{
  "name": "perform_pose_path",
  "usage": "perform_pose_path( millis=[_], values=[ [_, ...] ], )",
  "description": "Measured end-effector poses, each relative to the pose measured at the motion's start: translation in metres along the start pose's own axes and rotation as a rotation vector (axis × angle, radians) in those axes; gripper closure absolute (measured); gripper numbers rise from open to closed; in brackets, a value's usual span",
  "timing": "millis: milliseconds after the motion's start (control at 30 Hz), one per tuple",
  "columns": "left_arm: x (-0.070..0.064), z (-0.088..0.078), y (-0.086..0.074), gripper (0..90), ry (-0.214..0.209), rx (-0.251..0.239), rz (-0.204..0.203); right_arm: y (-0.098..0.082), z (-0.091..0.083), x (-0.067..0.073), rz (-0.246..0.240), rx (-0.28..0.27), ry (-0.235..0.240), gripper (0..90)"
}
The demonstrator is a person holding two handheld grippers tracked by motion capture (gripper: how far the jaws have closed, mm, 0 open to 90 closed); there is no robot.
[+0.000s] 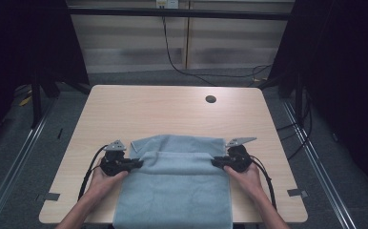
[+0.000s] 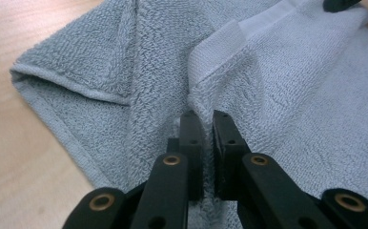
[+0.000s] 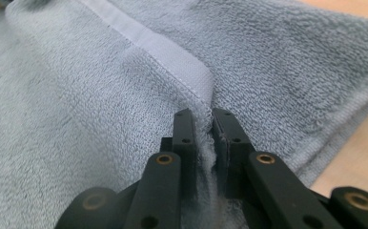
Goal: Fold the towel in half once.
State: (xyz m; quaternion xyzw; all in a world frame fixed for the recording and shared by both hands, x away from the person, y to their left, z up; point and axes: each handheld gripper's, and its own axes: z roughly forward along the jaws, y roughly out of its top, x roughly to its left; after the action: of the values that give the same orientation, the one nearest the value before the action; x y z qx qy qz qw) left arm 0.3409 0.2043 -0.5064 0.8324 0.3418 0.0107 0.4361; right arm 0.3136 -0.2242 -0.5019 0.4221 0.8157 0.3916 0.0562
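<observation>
Grey-blue terry cloth is what you work with: a towel (image 1: 175, 186) lies on the near half of the light wooden table (image 1: 163, 107), and its near end hangs over the table edge on your side. The far part of the towel is folded back toward you, so a second layer lies on top and its hem runs across between your two hands. Your left gripper (image 1: 137, 163) comes from the left side and its jaws are closed on the left corner of this folded layer. In the left gripper view the two black jaws stand almost together with the towel (image 2: 287, 109) pinched between them, and the pale woven hem band (image 2: 220, 47) rises just beyond the tips. Your right gripper (image 1: 215, 161) does the same at the right corner, with its jaws narrow and the cloth squeezed between the pads. In the right gripper view the hem band (image 3: 163, 50) bends over just in front of the tips. A round cable hole (image 1: 210, 99) sits in the table far from the towel.
</observation>
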Motion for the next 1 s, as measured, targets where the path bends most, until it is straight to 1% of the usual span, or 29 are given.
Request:
perform_pose_path(
  millis=[67,100,167,233,267,300,367,400,433,533,567,633,667,733,800,867,900,933,1000],
  values=[
    [0.005,0.004,0.005,84.4,0.007,0.0,-0.007,0.004,0.003,-0.007,0.019,-0.015,-0.008,80.7],
    [0.007,0.006,0.006,84.4,0.013,-0.012,-0.014,0.006,0.005,-0.011,0.022,-0.019,-0.007,80.7],
    [0.012,0.009,0.011,84.5,0.016,-0.01,-0.018,0.012,0.008,-0.017,0.025,-0.015,-0.022,80.7],
    [0.017,0.014,0.016,84.5,0.034,-0.022,-0.021,0.019,0.013,-0.023,0.026,-0.013,-0.037,80.7],
    [0.021,0.017,0.019,84.6,0.035,-0.024,-0.027,0.026,0.017,-0.03,0.032,-0.008,-0.051,80.7],
    [0.024,0.019,0.022,84.6,0.034,-0.027,-0.04,0.026,0.017,-0.03,0.032,-0.008,-0.051,80.7],
    [0.029,0.024,0.028,84.7,0.048,-0.024,-0.044,0.032,0.021,-0.038,0.044,-0.009,-0.056,80.7],
    [0.031,0.026,0.032,84.7,0.058,-0.022,-0.036,0.034,0.022,-0.041,0.057,-0.013,-0.058,80.7],
    [0.033,0.028,0.034,84.7,0.067,-0.018,-0.04,0.036,0.024,-0.043,0.065,-0.019,-0.063,80.6],
    [0.04,0.033,0.041,84.7,0.072,-0.019,-0.047,0.041,0.028,-0.051,0.085,-0.03,-0.072,80.7],
    [0.043,0.036,0.044,84.7,0.074,-0.022,-0.049,0.043,0.029,-0.054,0.087,-0.03,-0.073,80.7],
    [0.047,0.04,0.047,84.8,0.079,-0.04,-0.076,0.047,0.031,-0.058,0.096,-0.029,-0.089,80.7],
    [0.05,0.043,0.05,84.8,0.089,-0.042,-0.069,0.049,0.032,-0.06,0.097,-0.034,-0.102,80.7],
    [0.052,0.048,0.055,84.8,0.101,-0.046,-0.081,0.053,0.034,-0.065,0.119,-0.037,-0.115,80.7],
    [0.054,0.052,0.062,84.8,0.119,-0.028,-0.062,0.057,0.035,-0.069,0.127,-0.028,-0.133,80.7],
    [0.055,0.056,0.065,84.8,0.134,-0.034,-0.072,0.061,0.037,-0.072,0.13,-0.022,-0.151,80.7],
    [0.056,0.056,0.066,84.8,0.144,-0.033,-0.065,0.063,0.038,-0.073,0.137,-0.02,-0.159,80.7],
    [0.056,0.057,0.066,84.8,0.142,-0.041,-0.079,0.064,0.039,-0.074,0.138,-0.024,-0.167,80.7],
    [0.055,0.054,0.064,84.7,0.143,-0.047,-0.09,0.064,0.039,-0.073,0.15,-0.032,-0.171,80.7]
  ],
)
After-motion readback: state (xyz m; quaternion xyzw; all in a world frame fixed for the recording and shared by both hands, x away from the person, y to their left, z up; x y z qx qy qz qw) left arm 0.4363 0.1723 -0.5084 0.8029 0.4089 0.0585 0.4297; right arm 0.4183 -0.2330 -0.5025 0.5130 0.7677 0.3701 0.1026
